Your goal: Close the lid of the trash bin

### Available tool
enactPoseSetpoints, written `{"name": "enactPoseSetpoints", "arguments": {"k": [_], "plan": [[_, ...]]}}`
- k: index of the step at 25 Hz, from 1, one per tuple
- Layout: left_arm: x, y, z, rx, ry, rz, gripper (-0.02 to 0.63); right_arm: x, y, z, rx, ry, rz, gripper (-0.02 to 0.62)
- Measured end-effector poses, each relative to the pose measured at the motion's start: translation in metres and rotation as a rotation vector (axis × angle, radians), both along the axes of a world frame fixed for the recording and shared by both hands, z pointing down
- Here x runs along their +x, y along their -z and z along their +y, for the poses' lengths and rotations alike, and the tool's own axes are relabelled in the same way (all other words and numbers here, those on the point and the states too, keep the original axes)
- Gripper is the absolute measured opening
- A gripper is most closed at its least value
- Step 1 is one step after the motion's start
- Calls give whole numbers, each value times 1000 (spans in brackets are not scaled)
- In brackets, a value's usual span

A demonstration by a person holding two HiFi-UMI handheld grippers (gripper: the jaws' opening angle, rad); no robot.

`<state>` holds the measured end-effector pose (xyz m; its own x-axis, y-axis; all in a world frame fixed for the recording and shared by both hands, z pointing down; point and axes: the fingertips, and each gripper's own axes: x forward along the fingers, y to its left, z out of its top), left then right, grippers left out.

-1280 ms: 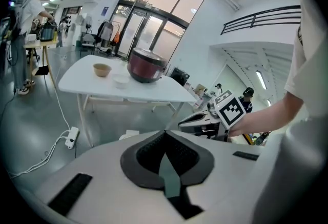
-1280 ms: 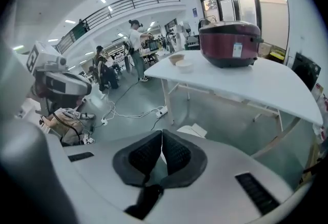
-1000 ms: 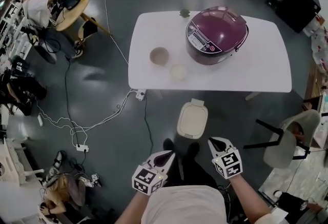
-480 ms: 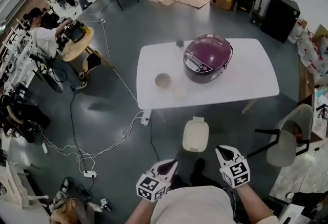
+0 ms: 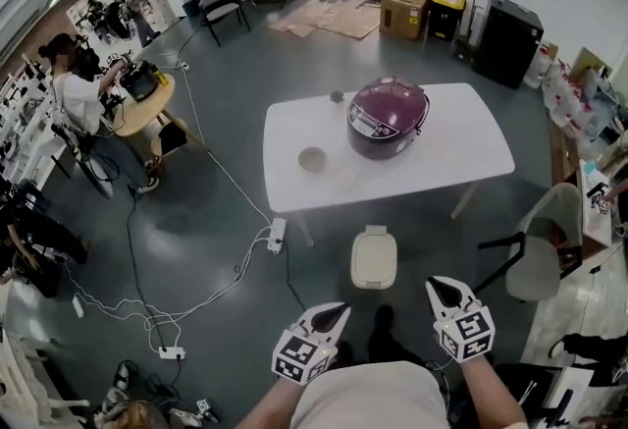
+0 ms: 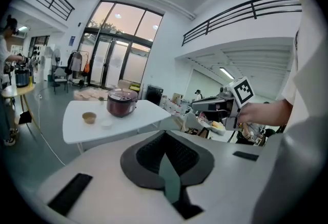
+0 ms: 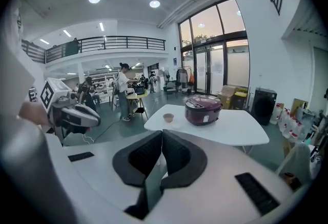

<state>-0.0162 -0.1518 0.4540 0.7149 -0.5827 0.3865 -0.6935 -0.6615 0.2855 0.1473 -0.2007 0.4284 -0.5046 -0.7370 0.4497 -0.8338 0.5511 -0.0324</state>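
On the floor below you, the bin (image 5: 374, 235) stands just off the near edge of the table (image 5: 461, 157), its lid (image 5: 374, 260) lying flat on top. Your left gripper (image 5: 337, 311) and right gripper (image 5: 438, 286) hover close to your body, nearer you than the bin and clear of it, tips pointing toward the table. Each has its jaws pressed together with nothing between them. On the table sit a purple cooker (image 5: 388, 116) and a small bowl (image 5: 312, 159). To the right of the bin is a chair (image 5: 540, 260).
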Motion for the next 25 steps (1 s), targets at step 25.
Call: {"name": "enactPoseSetpoints", "arguments": {"k": [25], "plan": [[0,52,64,113,43,47,15,22,51,95,132,-19,-74,12]]}}
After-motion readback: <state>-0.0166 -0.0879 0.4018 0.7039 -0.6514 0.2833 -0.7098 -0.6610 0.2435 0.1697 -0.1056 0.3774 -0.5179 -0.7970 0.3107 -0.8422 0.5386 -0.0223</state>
